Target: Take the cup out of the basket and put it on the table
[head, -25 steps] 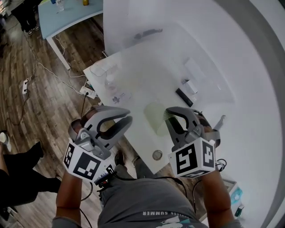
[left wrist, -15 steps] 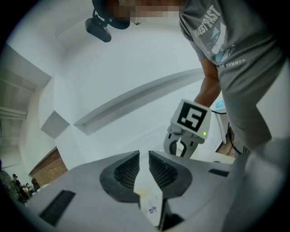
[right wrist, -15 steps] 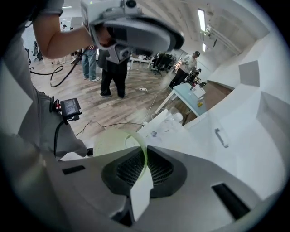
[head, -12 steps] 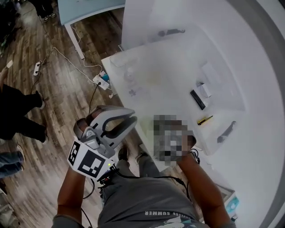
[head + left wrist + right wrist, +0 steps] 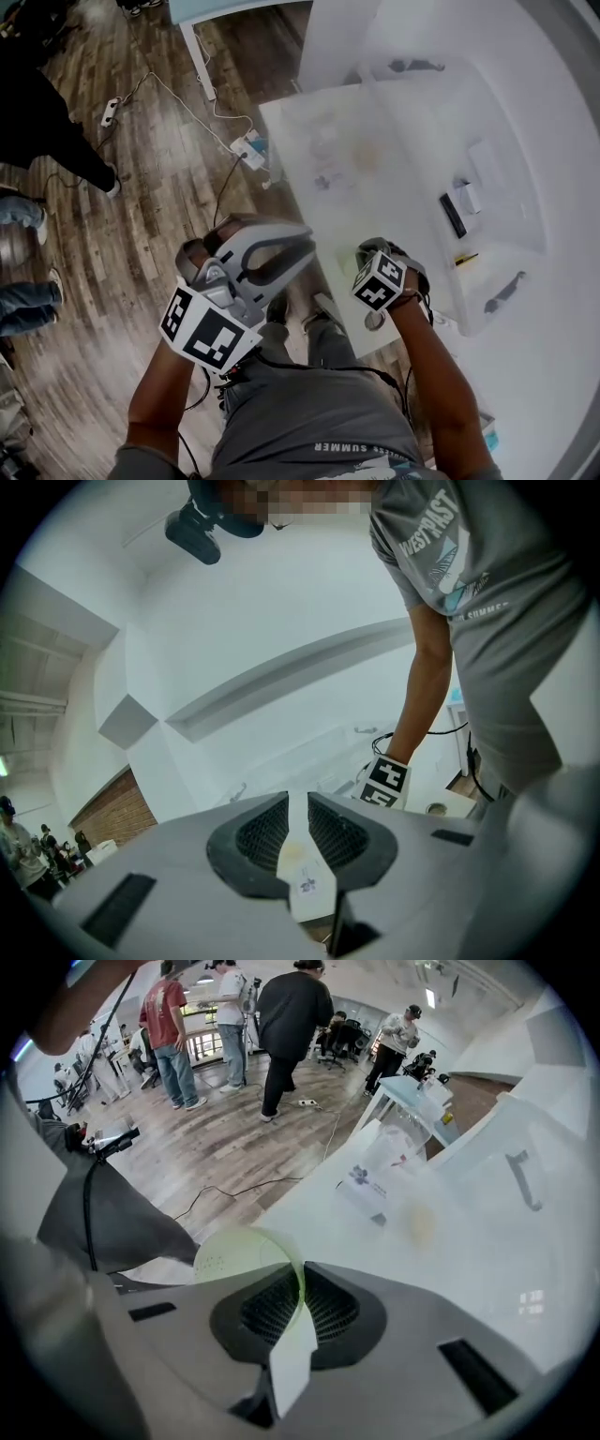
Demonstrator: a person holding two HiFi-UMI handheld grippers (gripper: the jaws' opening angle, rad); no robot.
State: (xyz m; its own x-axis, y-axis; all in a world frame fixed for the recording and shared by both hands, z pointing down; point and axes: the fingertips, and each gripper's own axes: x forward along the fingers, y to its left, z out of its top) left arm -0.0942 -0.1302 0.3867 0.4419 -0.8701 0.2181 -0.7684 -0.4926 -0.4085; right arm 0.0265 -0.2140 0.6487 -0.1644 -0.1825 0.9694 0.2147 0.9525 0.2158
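Observation:
A pale green see-through cup hangs over the near part of the white table. My right gripper is shut on the cup's rim, with the thin wall pinched between the pads. In the head view the right gripper points steeply down by the table's near edge, its marker cube on top, and it hides most of the cup. My left gripper is held level, left of the table edge over the floor. A narrow gap shows between the left gripper's pads, with nothing in it.
A clear container stands at the table's far end. A small round object lies at the near corner. A dark bar-shaped item rests on the white ledge to the right. Cables and a power strip lie on the wood floor, and people stand at left.
My right gripper has dropped a long way toward the table's near edge and tipped downward, still holding the cup. The left gripper has shifted a little toward the table and sunk slightly.

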